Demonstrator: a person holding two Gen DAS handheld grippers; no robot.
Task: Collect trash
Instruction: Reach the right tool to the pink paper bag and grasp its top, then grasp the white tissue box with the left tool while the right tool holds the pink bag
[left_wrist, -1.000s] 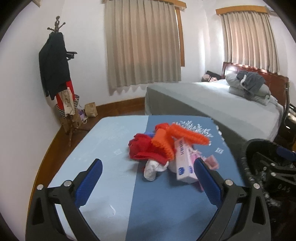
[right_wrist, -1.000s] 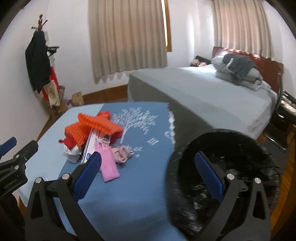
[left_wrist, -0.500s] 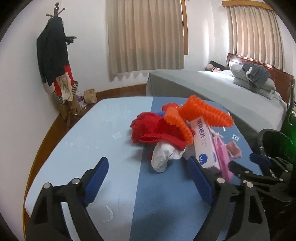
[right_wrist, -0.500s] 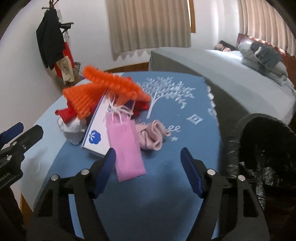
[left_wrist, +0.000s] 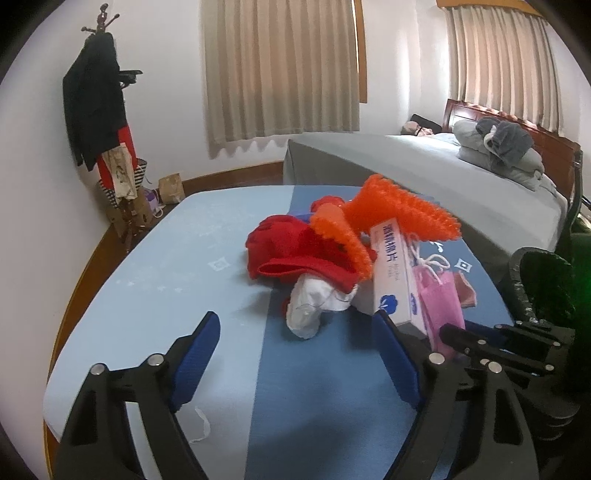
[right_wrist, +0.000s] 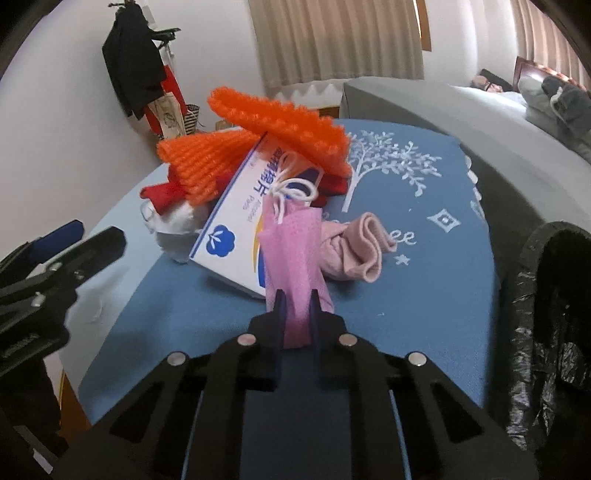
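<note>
Now | right tool clamps one pink pouch | two orange nets

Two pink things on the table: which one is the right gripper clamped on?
The flat pink drawstring pouch, not the crumpled pink sock lying free beside it.

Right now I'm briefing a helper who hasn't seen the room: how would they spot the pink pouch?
On the blue table, look at the pile's near edge, beside the white box. The pink pouch is flat mesh with a white drawstring, its near end pinched in the right gripper; the pink sock beside it is crumpled.
</note>
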